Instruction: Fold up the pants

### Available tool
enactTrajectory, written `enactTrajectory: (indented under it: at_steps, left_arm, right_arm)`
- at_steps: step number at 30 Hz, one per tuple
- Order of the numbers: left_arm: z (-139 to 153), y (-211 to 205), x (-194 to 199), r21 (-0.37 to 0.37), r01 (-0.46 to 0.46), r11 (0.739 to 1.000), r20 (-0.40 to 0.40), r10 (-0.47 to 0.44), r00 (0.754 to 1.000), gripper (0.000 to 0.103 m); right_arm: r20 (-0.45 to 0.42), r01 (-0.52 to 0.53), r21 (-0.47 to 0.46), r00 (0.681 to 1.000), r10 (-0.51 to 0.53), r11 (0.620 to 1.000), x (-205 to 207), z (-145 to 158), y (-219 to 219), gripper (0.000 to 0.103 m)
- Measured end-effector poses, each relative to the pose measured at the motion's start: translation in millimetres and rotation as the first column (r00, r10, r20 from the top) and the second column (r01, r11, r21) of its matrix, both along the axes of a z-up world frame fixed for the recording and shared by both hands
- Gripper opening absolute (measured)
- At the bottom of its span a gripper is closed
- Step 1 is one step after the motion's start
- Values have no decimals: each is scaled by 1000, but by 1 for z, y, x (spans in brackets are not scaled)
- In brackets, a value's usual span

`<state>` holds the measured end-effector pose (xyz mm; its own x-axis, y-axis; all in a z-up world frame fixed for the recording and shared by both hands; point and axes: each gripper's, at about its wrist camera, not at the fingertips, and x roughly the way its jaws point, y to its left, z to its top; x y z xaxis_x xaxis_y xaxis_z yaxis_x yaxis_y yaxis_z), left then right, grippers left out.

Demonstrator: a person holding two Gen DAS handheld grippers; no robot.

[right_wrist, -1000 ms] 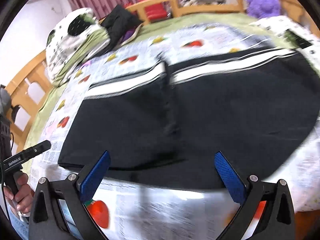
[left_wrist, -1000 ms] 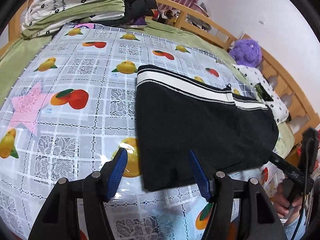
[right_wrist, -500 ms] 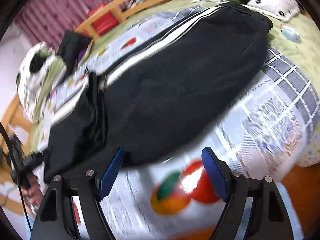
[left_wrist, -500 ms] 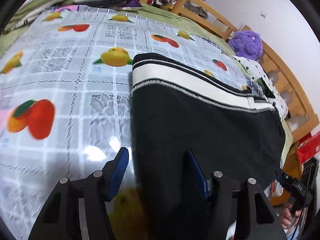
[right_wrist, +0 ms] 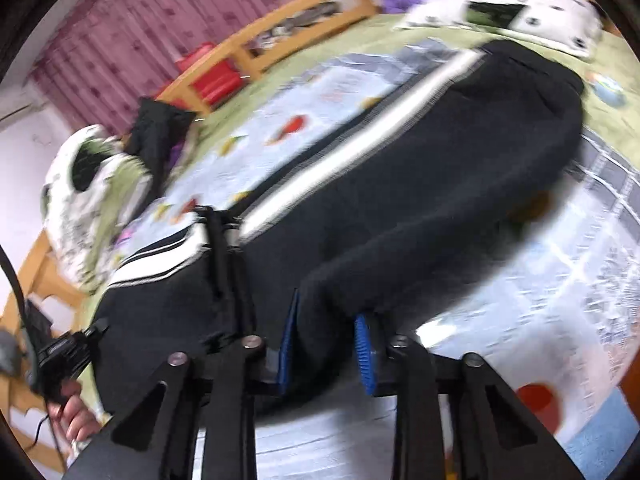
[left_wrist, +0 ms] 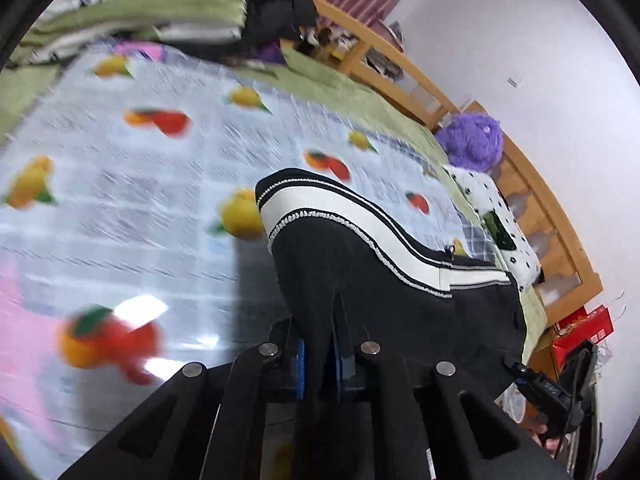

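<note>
Black pants with a white side stripe lie across a fruit-print cover on a bed. My left gripper is shut on their near edge, with black cloth pinched between the blue pads. In the right wrist view the pants run away toward the pillow. My right gripper has a bunched fold of their near edge between its pads, and its jaws are closing on it. Each view catches the other gripper at its edge: the right one and the left one, held by a hand.
A purple plush toy and a dotted pillow lie at the far right of the bed. Folded bedding and dark clothes are piled at the back. A wooden rail runs around the bed, with a red box beyond it.
My left gripper slid over the pants' near edge and closed on it. My right gripper rolled, moved in from in front of the pants and narrowed from wide open onto a fold of cloth.
</note>
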<state>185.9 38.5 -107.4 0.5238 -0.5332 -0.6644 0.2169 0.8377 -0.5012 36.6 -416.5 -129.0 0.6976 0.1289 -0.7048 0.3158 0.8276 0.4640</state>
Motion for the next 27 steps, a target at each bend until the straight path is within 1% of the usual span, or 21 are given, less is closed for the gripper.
enactTrajectory:
  at_steps: [2, 3, 6, 7, 8, 9, 11, 12, 13, 14, 15, 16, 17, 19, 21, 22, 23, 24, 25, 26, 27]
  left_arm:
    - [10, 22, -5, 74, -24, 997, 27, 22, 999, 10]
    - [11, 31, -8, 98, -38, 994, 29, 36, 999, 10]
    - [3, 58, -15, 159, -84, 984, 7, 84, 996, 11]
    - [-2, 64, -16, 175, -94, 980, -5, 96, 995, 13]
    - [-10, 71, -17, 192, -105, 976, -29, 113, 993, 18]
    - [-18, 75, -19, 214, -118, 970, -58, 134, 989, 21]
    - [-27, 78, -27, 271, -140, 952, -74, 165, 983, 22]
    - [-29, 78, -33, 283, -138, 949, -72, 164, 984, 24]
    - [-30, 79, -41, 279, -129, 952, -71, 154, 986, 26]
    - [-30, 77, -48, 268, -121, 956, -71, 145, 987, 30]
    - [-30, 74, -57, 258, -110, 960, -69, 132, 989, 33]
    - [-30, 72, -64, 259, -100, 961, -63, 120, 991, 41]
    - [-32, 67, -73, 264, -91, 960, -50, 108, 993, 48]
    - [-39, 59, -86, 291, -94, 952, -30, 107, 994, 51]
    - [-48, 48, -97, 373, -108, 922, 13, 111, 994, 55]
    - [-50, 45, -99, 399, -97, 912, 13, 100, 995, 57]
    - [-51, 45, -102, 404, -83, 911, 7, 87, 996, 59]
    - [-51, 48, -105, 385, -69, 920, -8, 78, 997, 60]
    - [-51, 54, -107, 348, -58, 936, -30, 73, 997, 60]
    - [-53, 62, -109, 300, -52, 952, -56, 72, 996, 60]
    - [-54, 68, -111, 261, -56, 964, -75, 78, 994, 60]
  right_arm:
    - [15, -73, 40, 997, 72, 997, 3, 5, 22, 22]
    - [12, -107, 46, 994, 107, 993, 6, 4, 35, 21]
    - [-4, -182, 46, 983, 182, 982, 4, -8, 75, 21]
    - [-16, -191, 35, 981, 191, 981, 3, -12, 84, 21]
    - [-45, -195, 12, 980, 196, 981, 0, -20, 93, 21]
    - [-73, -196, -6, 978, 195, 981, -1, -26, 97, 23]
    - [-165, -202, -55, 968, 191, 978, -6, -40, 101, 31]
    - [-186, -217, -72, 962, 200, 974, -9, -42, 103, 31]
    - [-203, -242, -107, 955, 217, 964, -17, -40, 107, 32]
    - [-216, -261, -132, 949, 230, 956, -24, -36, 108, 36]
    - [-233, -283, -158, 942, 243, 946, -29, -31, 111, 37]
    - [-236, -306, -175, 936, 261, 936, -34, -23, 113, 37]
    - [-226, -325, -186, 932, 281, 927, -37, -13, 116, 37]
    - [-183, -347, -217, 933, 311, 912, -42, 5, 125, 41]
    - [-117, -358, -228, 933, 339, 905, -42, 20, 137, 53]
    - [-88, -371, -224, 929, 361, 901, -37, 27, 146, 54]
    - [-86, -381, -229, 925, 371, 896, -25, 32, 152, 54]
    - [-73, -387, -237, 922, 381, 891, -20, 36, 161, 54]
    - [-53, -389, -235, 920, 388, 891, -18, 39, 166, 54]
    - [-34, -398, -228, 915, 402, 888, -14, 39, 172, 57]
    - [-21, -411, -221, 908, 417, 884, -3, 38, 178, 60]
